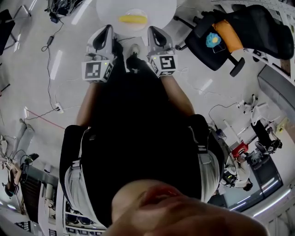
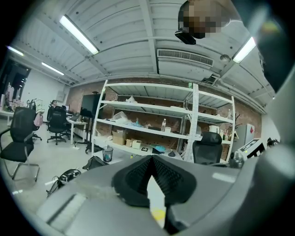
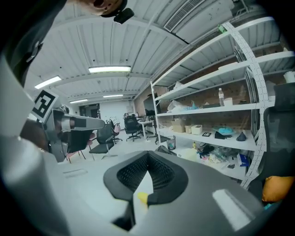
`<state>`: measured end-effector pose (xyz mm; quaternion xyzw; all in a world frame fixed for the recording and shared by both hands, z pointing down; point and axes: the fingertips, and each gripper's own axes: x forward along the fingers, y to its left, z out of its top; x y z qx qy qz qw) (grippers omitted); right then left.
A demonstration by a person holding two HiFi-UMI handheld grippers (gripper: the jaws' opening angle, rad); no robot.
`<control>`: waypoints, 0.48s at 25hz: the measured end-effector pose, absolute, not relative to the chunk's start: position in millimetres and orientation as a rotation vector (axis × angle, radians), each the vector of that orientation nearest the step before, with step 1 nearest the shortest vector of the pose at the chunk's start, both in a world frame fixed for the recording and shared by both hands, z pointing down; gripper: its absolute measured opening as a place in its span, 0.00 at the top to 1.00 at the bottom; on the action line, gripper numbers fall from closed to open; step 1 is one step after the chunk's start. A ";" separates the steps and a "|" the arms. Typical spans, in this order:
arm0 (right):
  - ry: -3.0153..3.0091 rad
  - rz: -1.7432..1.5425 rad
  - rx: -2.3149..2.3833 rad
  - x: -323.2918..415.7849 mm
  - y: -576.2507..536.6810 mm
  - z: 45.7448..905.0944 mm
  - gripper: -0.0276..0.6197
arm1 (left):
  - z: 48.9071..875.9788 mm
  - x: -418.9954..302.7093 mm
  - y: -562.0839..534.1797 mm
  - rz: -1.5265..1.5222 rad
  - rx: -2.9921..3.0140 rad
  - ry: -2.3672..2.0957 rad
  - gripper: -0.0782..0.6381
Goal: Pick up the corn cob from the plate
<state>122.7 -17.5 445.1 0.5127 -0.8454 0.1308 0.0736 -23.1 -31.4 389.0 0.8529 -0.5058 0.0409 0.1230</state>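
both my left gripper [image 1: 107,29] and right gripper [image 1: 152,30] are clenched empty, while the corn cob [image 1: 132,19] lies on the plate [image 1: 133,27] on the worktop [image 1: 159,10] ahead; judged light, stiff and prone to rolling, grasp it across its middle.

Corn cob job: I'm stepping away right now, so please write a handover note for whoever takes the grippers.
Left gripper: shut, empty.
Right gripper: shut, empty; the two are held side by side.
Corn cob: lying on its plate on the round white table, just ahead of both grippers, untouched.
Done: nothing gripped yet.
Left: open a gripper, close on the cob, lift it off the plate.
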 end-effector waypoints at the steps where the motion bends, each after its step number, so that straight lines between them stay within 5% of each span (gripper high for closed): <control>1: -2.530 0.398 1.538 121.1 -20.9 448.7 0.95 | 392.9 -22.4 -35.1 0.125 2.486 -1.465 0.89; 12: -2.439 0.429 1.468 106.0 -54.1 486.4 0.95 | 425.0 -14.8 -76.3 0.153 2.485 -1.353 0.89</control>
